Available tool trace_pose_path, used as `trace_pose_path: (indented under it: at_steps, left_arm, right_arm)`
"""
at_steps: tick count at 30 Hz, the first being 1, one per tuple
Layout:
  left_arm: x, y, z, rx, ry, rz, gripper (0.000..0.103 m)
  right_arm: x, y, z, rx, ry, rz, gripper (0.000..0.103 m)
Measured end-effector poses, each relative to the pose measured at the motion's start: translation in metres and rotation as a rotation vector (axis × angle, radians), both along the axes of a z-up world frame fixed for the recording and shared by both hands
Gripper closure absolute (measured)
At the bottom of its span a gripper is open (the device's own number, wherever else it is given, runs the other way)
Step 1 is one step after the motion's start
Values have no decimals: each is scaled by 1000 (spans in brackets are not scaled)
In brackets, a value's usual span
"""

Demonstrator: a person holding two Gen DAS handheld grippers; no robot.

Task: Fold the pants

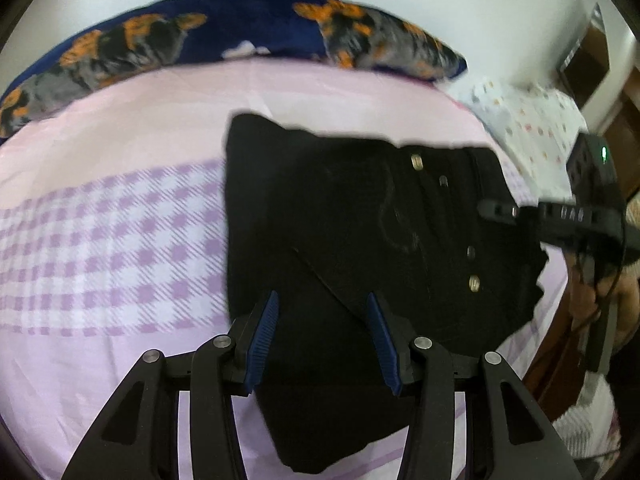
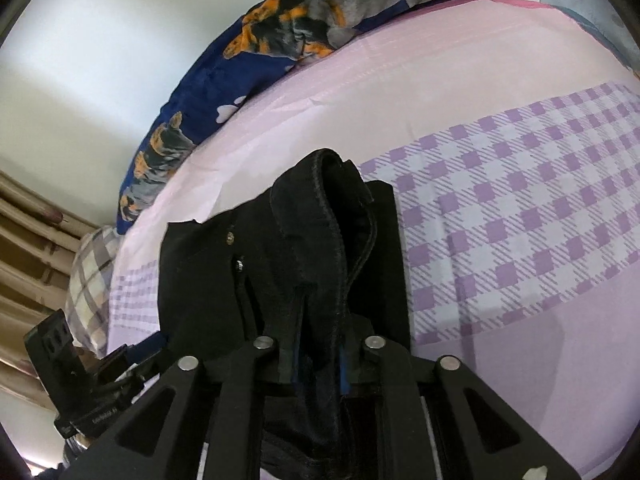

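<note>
Right wrist view: my right tongs point(image 2: 318, 354) clench the black jeans' point(image 2: 280, 264) hem at twelve o'clock; left tongs point(image 1: 322, 338) gape, nearer the fold.

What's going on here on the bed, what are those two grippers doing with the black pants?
A person is folding black pants on a bed with a pink and purple checked sheet. The right gripper is shut on a bunched fold of the pants and lifts it above the rest. The left gripper is open, its blue-padded fingers apart over the near edge of the pants, gripping nothing.
</note>
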State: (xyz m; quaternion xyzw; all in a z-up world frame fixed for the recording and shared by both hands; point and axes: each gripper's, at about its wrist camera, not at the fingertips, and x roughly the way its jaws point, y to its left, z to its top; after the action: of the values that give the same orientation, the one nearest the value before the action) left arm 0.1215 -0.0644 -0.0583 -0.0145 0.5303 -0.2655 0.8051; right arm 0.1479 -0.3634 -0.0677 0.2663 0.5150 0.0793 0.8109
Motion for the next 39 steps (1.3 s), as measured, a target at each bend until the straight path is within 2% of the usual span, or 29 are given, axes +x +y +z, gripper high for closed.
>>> trace_pose_path:
  at_steps: [2,4,9,10,12,14,22,24,27,29,33,37,39]
  left_arm:
    - [-7,-4,-5,22,-13,-17,55]
    - [-12,-8,-7,38,-33,-36,54]
    - [-13,-6,-7,19,-27,-33,52]
    - [-12,-5,-7,15,-25,-31,52]
    - [-13,-5,-7,15,-25,-28,51]
    - [-13,-5,-5,21,-26,-32,51]
    - [-23,-8,10,24,-28,-66,51]
    - [-25,-12,10,40,-25,-81,51]
    - [-25,-19,3,97,-16,-94,51]
    - [-26,-21,2,108,-21,-97,51]
    - [-26,-24,2,125,-22,-100,51]
    - [-27,-26,2,132,-28,-100,51]
    - [-27,-25,2,131,-28,-99,51]
  right_arm:
    - [-3,-3,3,1,4,-19,73]
    - [-10,-5,8,9,4,-36,70]
    - [-40,-8,18,14,3,-48,68]
    - [-45,-8,18,18,7,-43,70]
    - [-54,-5,17,8,3,-47,84]
    - [-57,-2,20,-25,-15,-56,91]
    - [-76,6,50,-76,-98,-74,94]
    - [-77,7,44,-117,-78,-74,94]
    - [-74,5,18,-138,-17,-87,94]
    - [-73,3,6,-136,-3,-93,94]
    - [-74,-5,3,-80,11,-115,93]
    - [-74,-10,7,-77,25,-144,76]
    - [-74,-10,16,-78,2,-153,76]
